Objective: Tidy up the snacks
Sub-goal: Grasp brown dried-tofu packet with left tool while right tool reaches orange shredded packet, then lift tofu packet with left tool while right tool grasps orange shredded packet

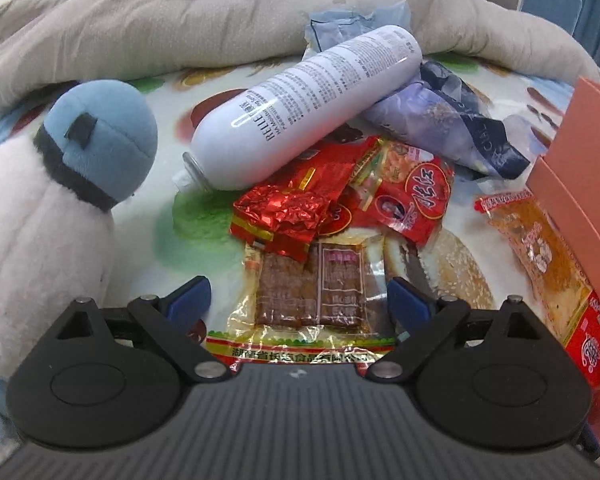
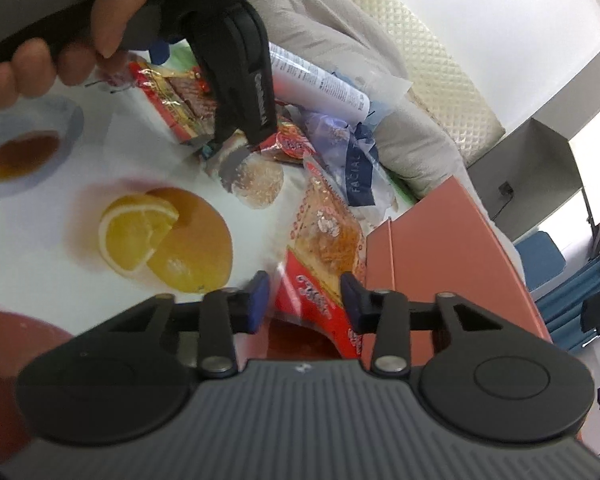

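Observation:
My left gripper point(image 1: 299, 294) is open, its blue fingers on either side of a clear packet of brown dried tofu point(image 1: 308, 296) lying on the printed cloth. Behind it lie a crumpled red foil packet point(image 1: 284, 214) and a red peanut packet point(image 1: 404, 196). An orange-and-red snack bag point(image 1: 548, 264) lies to the right against a salmon box point(image 1: 584, 168). My right gripper point(image 2: 304, 300) is open, its fingers astride the red end of that snack bag point(image 2: 324, 248), beside the salmon box point(image 2: 448, 256). The left gripper point(image 2: 236, 80) also shows there over the tofu packet point(image 2: 184, 108).
A white spray bottle point(image 1: 300, 104) lies across the pile, with a blue facial-tissue pack point(image 1: 444, 128) beside it. A plush penguin point(image 1: 60, 184) stands at left. A grey duvet point(image 1: 180, 20) is heaped behind. The cloth point(image 2: 80, 184) shows printed fruit.

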